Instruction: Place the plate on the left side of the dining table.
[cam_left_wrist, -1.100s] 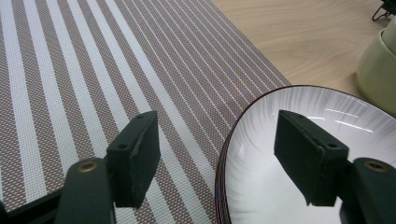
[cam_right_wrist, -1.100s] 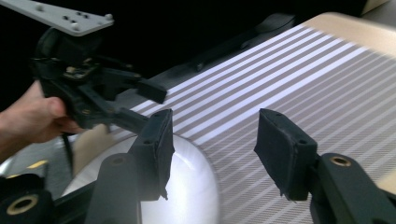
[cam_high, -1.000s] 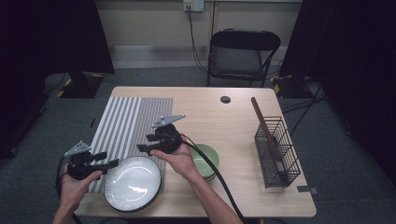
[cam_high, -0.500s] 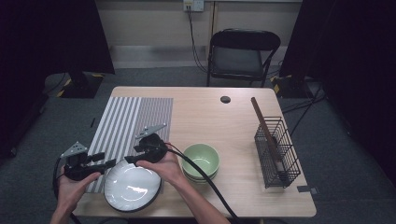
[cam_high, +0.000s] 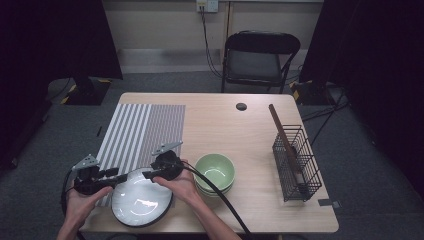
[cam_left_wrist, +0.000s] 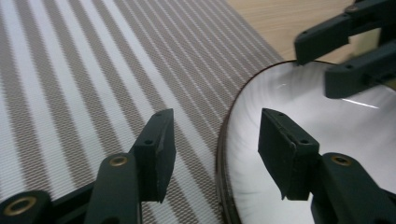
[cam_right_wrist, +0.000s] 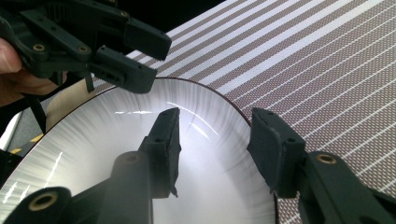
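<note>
A white plate (cam_high: 141, 201) with a dark rim lies at the table's front edge, partly on the striped mat (cam_high: 140, 131). My left gripper (cam_high: 118, 175) straddles the plate's left rim (cam_left_wrist: 220, 154), one jaw over the mat and one over the plate (cam_left_wrist: 327, 135). The right gripper (cam_high: 148, 175) straddles the far rim (cam_right_wrist: 246, 122), with one jaw inside the plate (cam_right_wrist: 93, 154). Both pairs of jaws have just been closing with the rim between them, and their pads stand clear of it. Each gripper view shows the other gripper: the right gripper (cam_left_wrist: 336, 51) and the left gripper (cam_right_wrist: 133, 58).
Stacked green bowls (cam_high: 215, 172) sit just right of the plate. A black wire basket (cam_high: 296, 162) holding a long wooden-handled tool stands at the right side. A small black disc (cam_high: 241, 106) lies near the far edge. A folding chair (cam_high: 260, 55) stands behind the table.
The right gripper has come down and left onto the plate's far rim, uncovering the green bowls. Both grippers' jaws have narrowed. The left gripper has stayed at the plate's left rim.
</note>
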